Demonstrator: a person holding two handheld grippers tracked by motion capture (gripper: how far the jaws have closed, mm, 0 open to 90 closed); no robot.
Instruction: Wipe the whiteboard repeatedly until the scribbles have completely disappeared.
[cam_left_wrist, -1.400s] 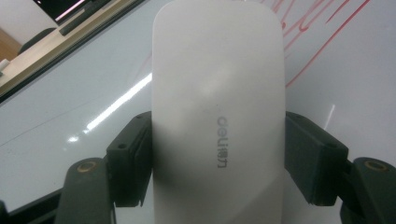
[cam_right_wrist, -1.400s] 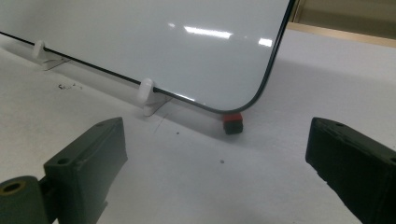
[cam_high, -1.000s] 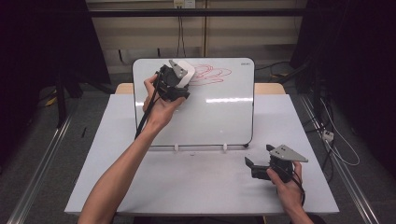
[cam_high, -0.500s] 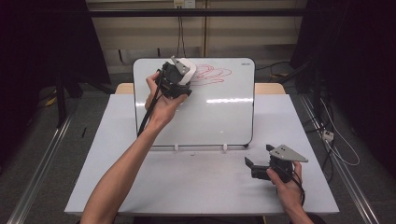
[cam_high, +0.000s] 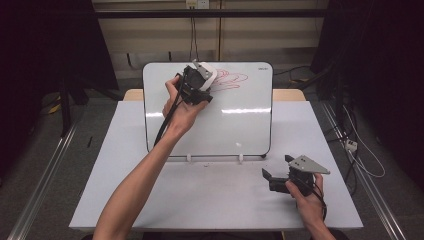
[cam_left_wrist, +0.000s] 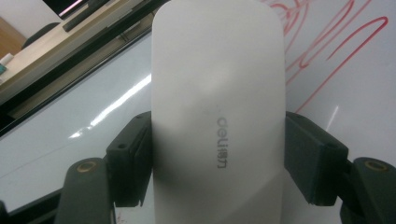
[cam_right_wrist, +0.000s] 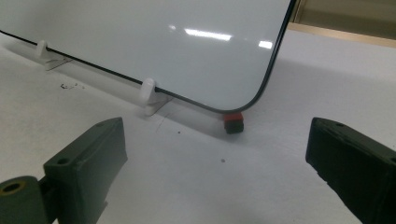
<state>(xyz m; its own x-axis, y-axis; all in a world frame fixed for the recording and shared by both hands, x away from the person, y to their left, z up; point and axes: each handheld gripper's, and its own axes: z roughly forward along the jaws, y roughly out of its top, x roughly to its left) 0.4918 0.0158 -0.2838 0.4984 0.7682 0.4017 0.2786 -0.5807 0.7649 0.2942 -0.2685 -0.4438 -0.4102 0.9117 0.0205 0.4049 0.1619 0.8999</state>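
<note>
Wiping red scribble at top of whiteboard w/ eraser clamped flat-side down in left gripper for full contact, right gripper parked wide open & empty near board's lower right corner, out of the way.

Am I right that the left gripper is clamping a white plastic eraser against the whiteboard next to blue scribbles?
Not quite: the scribbles are red, as the high view shows. The left gripper does clamp the white plastic eraser at the whiteboard.
</note>
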